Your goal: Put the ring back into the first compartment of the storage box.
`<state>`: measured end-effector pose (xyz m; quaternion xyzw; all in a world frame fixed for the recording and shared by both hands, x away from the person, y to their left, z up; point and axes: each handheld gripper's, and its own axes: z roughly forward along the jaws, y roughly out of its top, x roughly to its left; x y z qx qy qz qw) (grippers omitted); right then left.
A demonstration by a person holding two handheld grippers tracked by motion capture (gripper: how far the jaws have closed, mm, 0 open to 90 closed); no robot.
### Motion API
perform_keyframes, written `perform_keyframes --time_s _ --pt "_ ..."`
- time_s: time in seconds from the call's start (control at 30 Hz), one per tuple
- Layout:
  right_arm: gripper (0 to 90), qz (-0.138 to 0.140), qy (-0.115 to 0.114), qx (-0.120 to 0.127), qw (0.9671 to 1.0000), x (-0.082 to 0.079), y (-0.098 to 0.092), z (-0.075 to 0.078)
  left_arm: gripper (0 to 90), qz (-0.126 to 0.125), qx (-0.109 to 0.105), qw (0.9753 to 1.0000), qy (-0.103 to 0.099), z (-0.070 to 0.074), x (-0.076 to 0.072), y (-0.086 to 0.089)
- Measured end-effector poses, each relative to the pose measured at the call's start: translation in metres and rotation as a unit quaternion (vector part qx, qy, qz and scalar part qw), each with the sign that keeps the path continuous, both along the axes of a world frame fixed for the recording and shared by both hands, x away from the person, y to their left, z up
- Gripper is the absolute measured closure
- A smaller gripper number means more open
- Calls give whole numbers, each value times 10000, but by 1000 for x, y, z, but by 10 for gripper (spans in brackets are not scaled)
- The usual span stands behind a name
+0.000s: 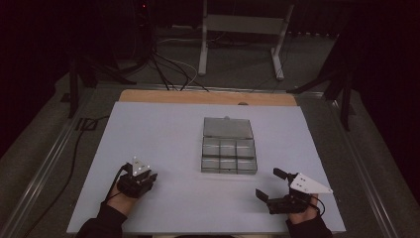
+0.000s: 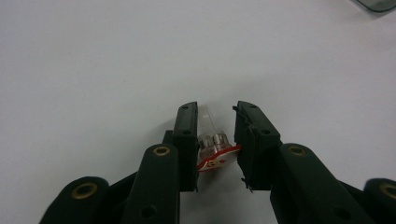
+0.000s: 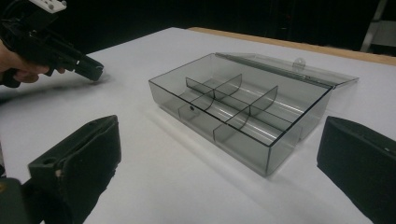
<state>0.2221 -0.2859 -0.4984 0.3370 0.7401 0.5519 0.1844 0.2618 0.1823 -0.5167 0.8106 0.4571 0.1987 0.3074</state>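
I have my left claw (image 2: 212, 122) low over the white table (image 1: 163, 129), its jaws drawn in close around a small clear piece (image 2: 211, 142) with a red and white tag at its near end. The piece looks like a tiny bulb or glass fuse, though I cannot say which, since it is small and partly hidden by the pads. It lies pinched between the two black jaws, its long axis pointing away from me, so I judge the grip firm enough to lift it. I hold it by the fat end because that gives the pads the most to bite on.

The box (image 1: 229, 151) sits near the middle of the table, well apart from my left claw and nearer my right. Its lid (image 1: 228, 127) lies flat open at the far side, so every compartment is reachable from above. Dividers split it into small compartments, and as far as the smoky plastic lets me see, they look empty.

My right claw (image 1: 274, 187) rests at the near right of the table with its jaws spread wide and nothing between them, pointed toward the box. I keep it there, I think, to steady the box when the piece is carried over and dropped in.
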Motion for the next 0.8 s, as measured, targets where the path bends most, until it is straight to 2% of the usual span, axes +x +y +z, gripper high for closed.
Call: perform_keyframes --time_s 0.37,0.4,0.5,0.8 --pt "0 -12 14 -4 10000 0 0 0 723 -163 -108 9998 5 8 -1 1" --pt "0 -14 13 -3 10000 0 0 0 723 -232 -182 9996 17 9 -1 1" --pt "0 -25 25 -4 10000 0 0 -1 727 -276 -223 9994 25 10 -1 1" --pt "0 -27 26 -7 10000 0 1 -1 739 -448 -205 9988 41 15 1 -3"
